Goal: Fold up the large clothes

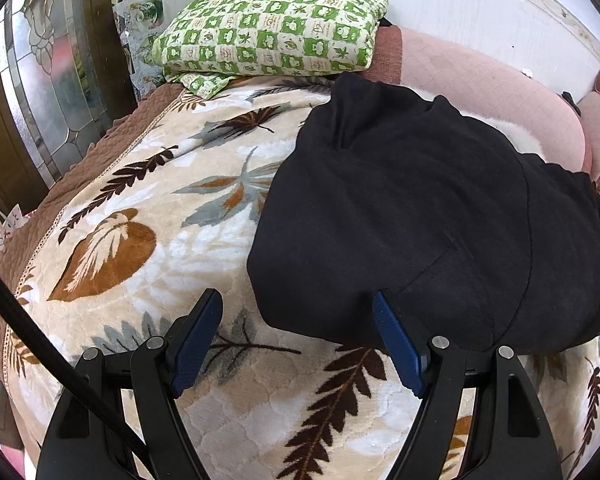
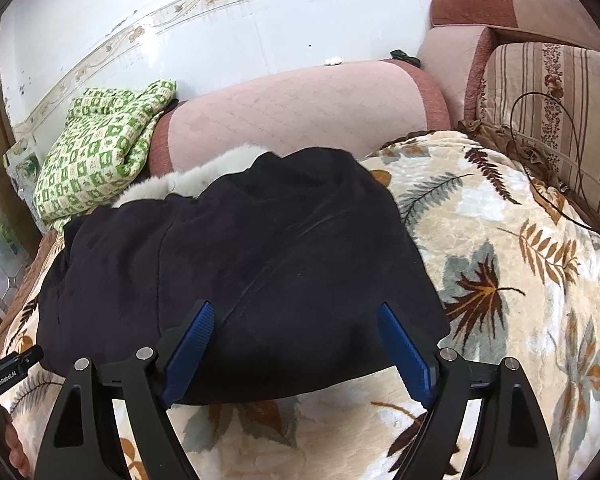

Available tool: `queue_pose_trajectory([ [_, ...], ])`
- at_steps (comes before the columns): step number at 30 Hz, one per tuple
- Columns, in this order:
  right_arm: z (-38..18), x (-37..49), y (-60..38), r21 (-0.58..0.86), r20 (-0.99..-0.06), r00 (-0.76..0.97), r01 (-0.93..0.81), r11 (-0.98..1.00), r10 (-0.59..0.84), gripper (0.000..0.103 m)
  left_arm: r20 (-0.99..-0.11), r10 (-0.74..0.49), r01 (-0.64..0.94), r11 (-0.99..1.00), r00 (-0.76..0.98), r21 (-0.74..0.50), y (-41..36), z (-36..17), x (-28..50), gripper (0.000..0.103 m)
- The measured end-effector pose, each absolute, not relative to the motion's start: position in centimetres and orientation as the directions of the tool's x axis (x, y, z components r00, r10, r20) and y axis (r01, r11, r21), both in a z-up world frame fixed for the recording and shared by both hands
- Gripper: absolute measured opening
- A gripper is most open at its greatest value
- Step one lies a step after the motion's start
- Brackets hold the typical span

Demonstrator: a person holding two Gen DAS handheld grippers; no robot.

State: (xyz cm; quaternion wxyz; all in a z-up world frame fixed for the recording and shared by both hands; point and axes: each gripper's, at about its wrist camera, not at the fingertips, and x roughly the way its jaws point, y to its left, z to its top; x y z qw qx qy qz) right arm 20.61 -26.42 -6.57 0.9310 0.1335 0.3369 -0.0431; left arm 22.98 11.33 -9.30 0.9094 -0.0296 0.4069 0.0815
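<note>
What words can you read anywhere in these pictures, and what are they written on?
"GenRoboLAI" is my best reading: small white letters on the black left tool at the edge of the right wrist view; the last letters are unclear.
The green checked cloth has tiny printed marks in its squares, too small and blurred to read.
Nothing else shows readable text.

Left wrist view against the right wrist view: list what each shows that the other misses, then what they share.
Left wrist only: a leaded glass door and the left gripper, open.

Right wrist only: a striped floral cushion, thin dark cables and the right gripper, open.

Both: the black garment on the leaf-print blanket, the green checked cloth and the pink sofa back.
</note>
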Motion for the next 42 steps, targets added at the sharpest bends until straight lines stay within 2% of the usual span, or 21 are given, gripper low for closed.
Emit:
queue_pose_trajectory([
  [6,-6.8,20.8,-28.9,0.247,-0.649,0.761,0.227,0.942,-0.013,0.092,-0.75,0.069,-0.205,0.974,0.657,-0.09,14.2,-8.7,23.7,0.077],
  [13,-8.1,21.7,-33.1,0.342,-0.682,0.731,0.322,0.883,-0.003,0.092,-0.772,-0.102,-0.212,0.932,0.627,-0.295,18.4,-9.3,26.1,0.077],
  [20,-10.5,22.3,-36.0,0.454,-0.716,0.694,0.385,0.803,0.072,0.093,-0.739,-0.161,-0.137,0.936,0.654,-0.325,18.4,-9.4,27.4,0.078],
  [26,-11.8,23.0,-36.1,0.464,-0.737,0.669,0.395,0.793,0.098,0.093,-0.742,-0.222,-0.107,0.924,0.633,-0.368,18.2,-10.7,28.7,0.078],
  [32,-12.9,23.7,-36.4,0.461,-0.747,0.658,0.405,0.79,0.099,0.101,-0.716,-0.285,-0.075,0.902,0.637,-0.426,18.6,-12.1,30.5,0.085],
  [38,-14.9,25.3,-37.1,0.561,-0.701,0.686,0.361,0.745,0.195,0.103,-0.668,-0.439,-0.022,0.826,0.601,-0.563,18.7,-13.9,31.4,0.09],
  [42,-16.7,26.4,-37.8,0.665,-0.647,0.707,0.342,0.663,0.285,0.103,-0.658,-0.459,0.004,0.822,0.597,-0.57,17.6,-14.2,31.5,0.095],
])
